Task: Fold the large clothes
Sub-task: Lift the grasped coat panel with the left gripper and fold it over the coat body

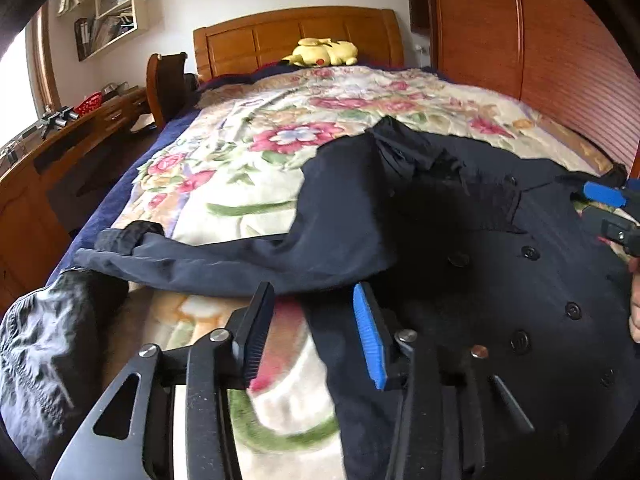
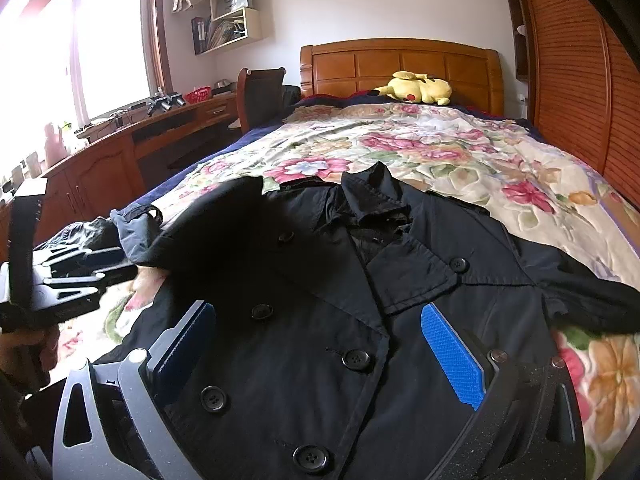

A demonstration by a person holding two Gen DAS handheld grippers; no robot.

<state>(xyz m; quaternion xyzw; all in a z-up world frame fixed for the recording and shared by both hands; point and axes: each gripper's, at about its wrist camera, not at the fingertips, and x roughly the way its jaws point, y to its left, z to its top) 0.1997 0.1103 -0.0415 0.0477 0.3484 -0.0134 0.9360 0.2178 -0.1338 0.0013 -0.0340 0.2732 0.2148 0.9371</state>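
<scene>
Coat: we're looking at a big dark navy double-breasted coat (image 2: 328, 320) in a woven cotton-like cloth, lying front-up on the cream floral quilted bedspread (image 2: 460, 152), collar pointing toward the orange wooden headboard (image 2: 400, 64).
Handling: we're guessing it's soft and floppy but fairly heavy for a garment, so it's probably going to sag and drag instead of flipping cleanly.
Where to grab: we're thinking seams and thick edges, meaning the shoulder, the cuff, the front hem. A single layer in the middle is just going to bunch.
Sleeve: the one on the left is stretching out sideways across the bed, its cuff (image 1: 132, 236) looking crumpled, right beside a shiny black puffy garment (image 1: 52, 352) at the bed edge.
Buttons: round glossy black plastic buttons (image 2: 356, 359) are running down the front in two rows, hard little bumps we're trying to keep out of any crease.
Collar: the lapels (image 2: 416, 276) are lying flat, while the dark lining inside the neck is looking wrinkled.
Left gripper (image 1: 316, 332): its jaws are standing partly apart, hovering over the coat's left edge and the bedspread with nothing between them.
Right gripper (image 2: 320, 354): it's spread wide over the coat's chest, blue ribbed pads (image 2: 452, 356) not visibly pinching any cloth.
Background: a yellow plush toy (image 2: 416, 88) is sitting by the headboard.
</scene>
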